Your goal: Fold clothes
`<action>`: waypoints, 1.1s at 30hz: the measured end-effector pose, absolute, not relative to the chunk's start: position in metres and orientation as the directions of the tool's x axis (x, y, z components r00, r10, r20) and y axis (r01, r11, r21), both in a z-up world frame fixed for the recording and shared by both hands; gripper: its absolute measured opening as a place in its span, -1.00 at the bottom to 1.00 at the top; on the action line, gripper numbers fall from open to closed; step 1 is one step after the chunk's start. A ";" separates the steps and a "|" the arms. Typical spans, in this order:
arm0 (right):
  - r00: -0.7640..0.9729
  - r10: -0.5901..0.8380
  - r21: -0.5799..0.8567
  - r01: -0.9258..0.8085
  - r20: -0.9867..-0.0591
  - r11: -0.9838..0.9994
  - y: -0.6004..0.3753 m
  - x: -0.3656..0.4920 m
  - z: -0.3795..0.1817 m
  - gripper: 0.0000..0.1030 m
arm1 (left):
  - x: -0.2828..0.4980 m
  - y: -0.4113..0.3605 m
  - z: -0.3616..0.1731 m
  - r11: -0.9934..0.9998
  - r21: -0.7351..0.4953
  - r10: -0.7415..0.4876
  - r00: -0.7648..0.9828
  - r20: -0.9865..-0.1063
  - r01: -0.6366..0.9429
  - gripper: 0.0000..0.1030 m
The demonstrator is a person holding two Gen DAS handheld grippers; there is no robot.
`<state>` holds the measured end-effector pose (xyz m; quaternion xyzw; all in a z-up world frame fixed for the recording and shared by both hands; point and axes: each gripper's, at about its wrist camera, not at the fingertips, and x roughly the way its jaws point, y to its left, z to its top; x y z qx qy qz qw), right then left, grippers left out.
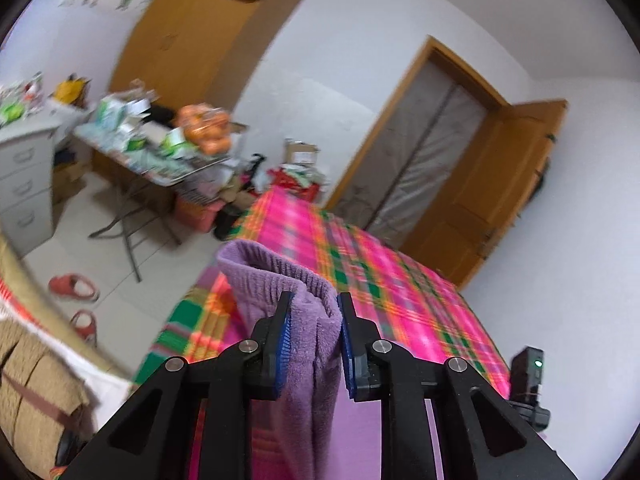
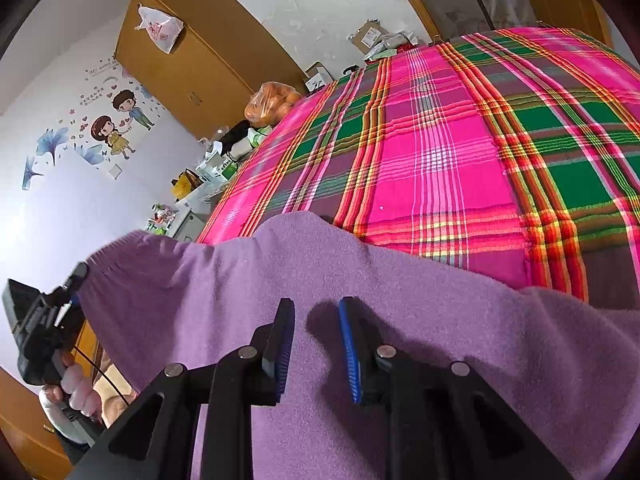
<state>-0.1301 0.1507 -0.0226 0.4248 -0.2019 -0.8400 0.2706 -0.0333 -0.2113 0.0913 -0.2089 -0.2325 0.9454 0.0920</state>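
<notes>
A purple fleece garment (image 2: 400,320) lies across the near part of a bed with a pink and green plaid cover (image 2: 440,140); its ribbed hem is lifted off the cover, pinched in the left claw (image 1: 314,312), folds bunched between the blue pads; the right claw (image 2: 316,320) rests over the spread fleece, jaws slightly apart, nothing between them; a cluttered bench (image 1: 152,152) stands beyond the bed.

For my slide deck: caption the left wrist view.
Left gripper pinches a purple garment's ribbed edge above the plaid bed.
</notes>
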 end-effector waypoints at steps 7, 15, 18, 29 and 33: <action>-0.517 -0.647 0.590 0.298 -0.561 -0.750 0.157 -0.128 -0.017 -0.44 | -0.043 -0.137 0.110 -0.881 -0.401 0.398 -0.849 -0.348 -0.249 -0.58; -0.541 -0.658 0.614 0.297 -0.523 -0.732 0.188 -0.100 0.001 -0.44 | -0.050 -0.051 0.087 -0.838 -0.356 0.539 -0.726 -0.427 -0.413 -0.58; -0.531 -0.676 0.639 0.291 -0.512 -0.712 0.198 -0.091 0.003 -0.41 | -0.050 -0.033 0.070 -0.818 -0.365 0.574 -0.679 -0.457 -0.445 -0.58; -0.335 -0.820 0.796 0.250 -0.463 -0.552 0.175 -0.094 -0.030 -0.15 | -0.033 -0.029 0.049 -0.772 -0.406 0.635 -0.623 -0.457 -0.488 -0.74; -0.329 -0.815 0.782 0.263 -0.478 -0.565 0.166 -0.101 -0.025 -0.05 | -0.020 -0.072 0.058 -0.812 -0.415 0.570 -0.712 -0.411 -0.410 -0.73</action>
